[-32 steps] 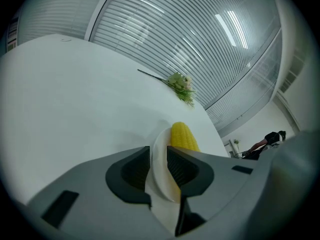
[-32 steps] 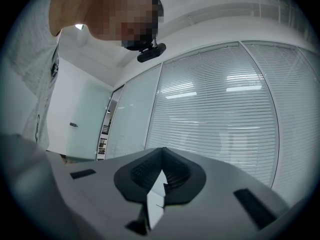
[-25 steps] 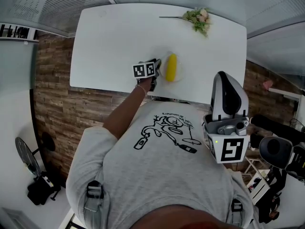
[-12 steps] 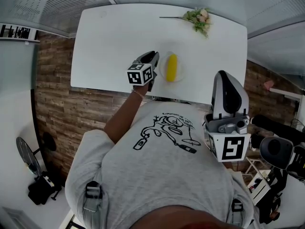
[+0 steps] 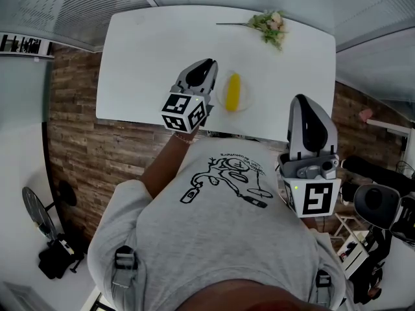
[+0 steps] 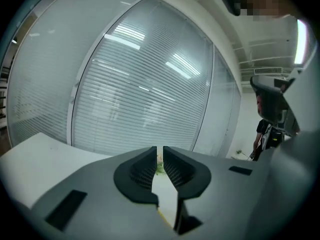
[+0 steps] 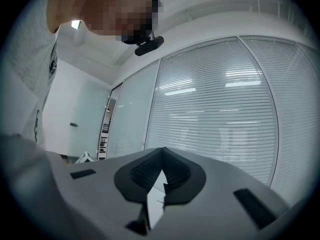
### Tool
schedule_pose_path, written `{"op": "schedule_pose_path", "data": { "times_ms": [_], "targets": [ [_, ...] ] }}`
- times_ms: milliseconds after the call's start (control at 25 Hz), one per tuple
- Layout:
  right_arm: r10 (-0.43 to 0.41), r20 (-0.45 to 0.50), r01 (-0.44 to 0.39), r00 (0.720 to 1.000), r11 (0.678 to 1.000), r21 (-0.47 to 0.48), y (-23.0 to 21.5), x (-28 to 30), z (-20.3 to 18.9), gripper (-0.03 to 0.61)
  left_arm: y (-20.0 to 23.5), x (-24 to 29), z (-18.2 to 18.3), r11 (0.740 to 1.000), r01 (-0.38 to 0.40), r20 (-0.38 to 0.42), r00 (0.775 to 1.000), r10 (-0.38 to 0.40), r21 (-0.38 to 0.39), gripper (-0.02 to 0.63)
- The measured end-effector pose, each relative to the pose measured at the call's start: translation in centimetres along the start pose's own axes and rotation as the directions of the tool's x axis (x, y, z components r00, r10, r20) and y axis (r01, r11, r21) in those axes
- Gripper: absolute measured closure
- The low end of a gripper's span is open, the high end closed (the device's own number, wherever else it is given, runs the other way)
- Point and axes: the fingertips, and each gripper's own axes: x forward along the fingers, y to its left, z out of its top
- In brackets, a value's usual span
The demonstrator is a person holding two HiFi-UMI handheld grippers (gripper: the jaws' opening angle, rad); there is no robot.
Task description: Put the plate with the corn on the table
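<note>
Corn [image 5: 233, 91] lies lengthwise on the small pale plate [image 5: 247, 101], and the plate sits flat on the white table [image 5: 149, 50], close to the edge nearest you. Your left gripper [image 5: 203, 69] hovers just left of the plate, not touching it. Its jaws stand a slim gap apart with nothing between them, and only a bit of green from the flowers shows through the gap.

Your right gripper [image 5: 303, 109] is well off to the plate's right, past the table's near edge and beside your chest. Its jaws are pressed together at the tips and hold nothing.

For print, each gripper's cube carries black-and-white square markers. Your grey shirt [image 5: 220, 225] has a black line drawing with a curved line of lettering too small to read.

Left of the plate and beyond it, you have a broad stretch of bare tabletop. The flowers [image 5: 272, 26] lie beyond the plate by the far edge, well apart from it.
</note>
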Motion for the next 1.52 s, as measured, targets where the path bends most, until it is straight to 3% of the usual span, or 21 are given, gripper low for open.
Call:
{"op": "schedule_pose_path", "data": {
  "times_ms": [240, 760, 1000, 1520],
  "targets": [
    [0.003, -0.009, -0.003, 1.000, 1.000, 0.006, -0.1, 0.0, -0.3, 0.572, -2.6, -2.9, 6.1, 0.995, 0.008, 0.127, 0.992, -0.020, 0.099, 0.568],
    [0.017, -0.021, -0.017, 1.000, 1.000, 0.020, -0.2, 0.5, -0.8, 0.572, -7.8, -7.5, 13.9, 0.968, 0.000, 0.264, 0.962, -0.068, 0.250, 0.566],
    [0.022, -0.027, -0.021, 0.999, 0.999, 0.027, -0.5, 0.8, -1.0, 0.572, -9.6, -8.6, 16.2, 0.961, 0.004, 0.321, 0.942, -0.096, 0.277, 0.566],
    [0.025, -0.040, -0.024, 0.999, 1.000, 0.016, -0.7, 1.0, -1.0, 0.572, -9.2, -9.5, 16.5, 0.956, -0.051, 0.313, 0.949, -0.044, 0.289, 0.566]
  ]
}}
